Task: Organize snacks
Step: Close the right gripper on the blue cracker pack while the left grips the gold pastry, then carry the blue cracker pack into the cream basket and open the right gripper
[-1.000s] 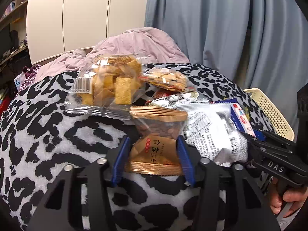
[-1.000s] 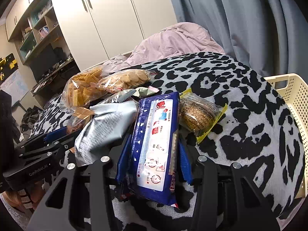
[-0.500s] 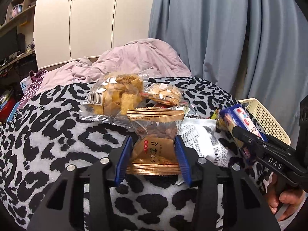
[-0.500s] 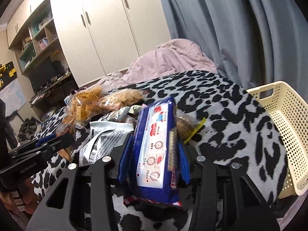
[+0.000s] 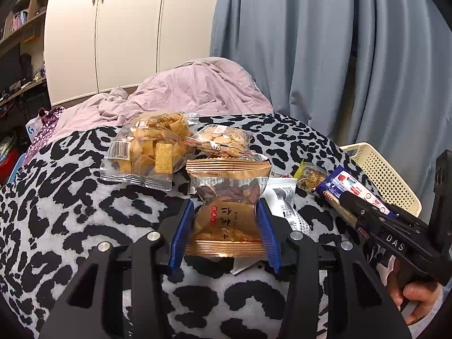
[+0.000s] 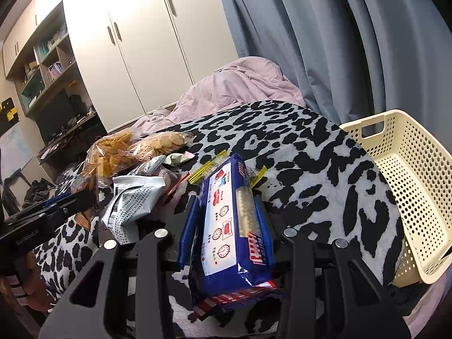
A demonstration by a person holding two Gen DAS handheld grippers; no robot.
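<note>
Jaws of left gripper (image 5: 226,220) part-open, blue pads pressed on both sides of gold nut packet (image 5: 227,212), packet pinched at waist, upright. Jaws of right gripper (image 6: 230,217) closing on blue biscuit pack (image 6: 234,226), pack on edge between pads. Both packs above leopard-print blanket (image 5: 70,212). Remaining snacks in pile on blanket: clear cracker bag (image 5: 147,149), white pouch (image 6: 132,200). Cream basket (image 6: 409,183) at blanket's right edge, apart from pile.

Both wrist cameras look forward and down along their fingers (image 5: 180,226), close over the leopard-print bed (image 6: 310,152), sharing the snack pile (image 5: 152,147) and basket (image 6: 409,169).
</note>
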